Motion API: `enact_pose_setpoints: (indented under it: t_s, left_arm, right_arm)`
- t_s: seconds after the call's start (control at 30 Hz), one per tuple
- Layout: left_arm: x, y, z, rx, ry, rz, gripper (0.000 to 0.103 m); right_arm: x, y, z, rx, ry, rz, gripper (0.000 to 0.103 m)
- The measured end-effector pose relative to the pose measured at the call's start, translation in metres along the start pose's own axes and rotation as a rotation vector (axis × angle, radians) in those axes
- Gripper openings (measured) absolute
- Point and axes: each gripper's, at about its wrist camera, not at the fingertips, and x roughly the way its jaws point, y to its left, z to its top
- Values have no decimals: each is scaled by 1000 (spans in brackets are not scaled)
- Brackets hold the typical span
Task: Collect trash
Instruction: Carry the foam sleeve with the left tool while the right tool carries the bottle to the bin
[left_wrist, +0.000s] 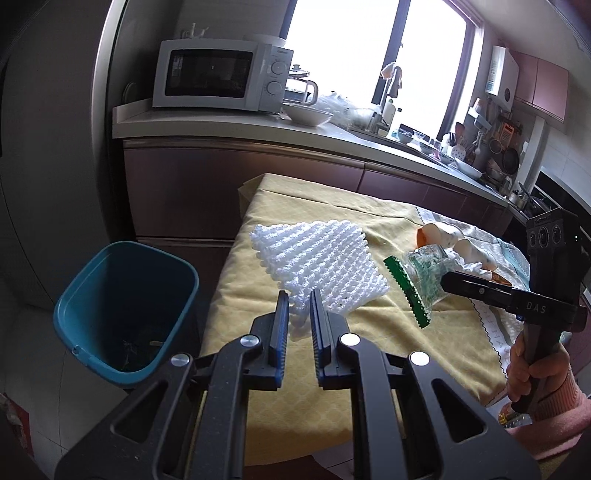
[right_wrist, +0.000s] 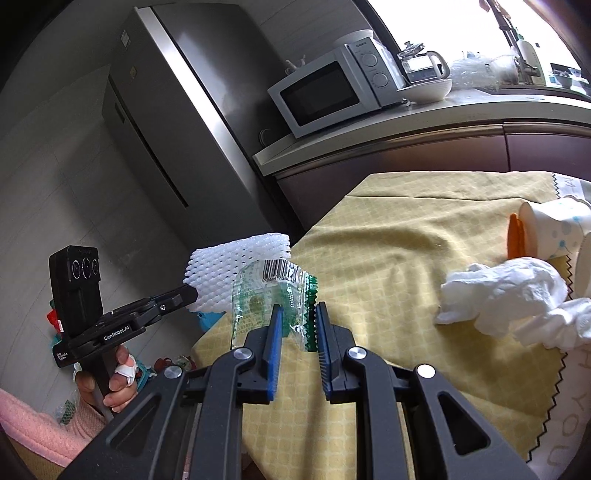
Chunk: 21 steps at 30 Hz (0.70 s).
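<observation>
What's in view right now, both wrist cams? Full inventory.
foam net: 1, white, on the table's left part, corner between left fingers
wrapper: 1, clear with green edge, between right fingers
tissue: 1 wad, white, table right
paper cups: 2, white, lying on the table's right
bin: 1, teal, floor left of table
tablecloth: 1, yellow
microwave: 1, white, counter
left gripper: 1, black
right gripper: 1, black
</observation>
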Motion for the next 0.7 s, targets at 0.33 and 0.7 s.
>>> enact_pose_setpoints:
  t_s: [0.33,0.7]
  left_arm:
    - [-20,51,-5,-95,-32,97,12]
    - [-26,106,-12,-178,-37,198,12]
  right_arm:
    - [52,23,20,-46,73,75,16]
    - [107,57,37,-118,150,124,16]
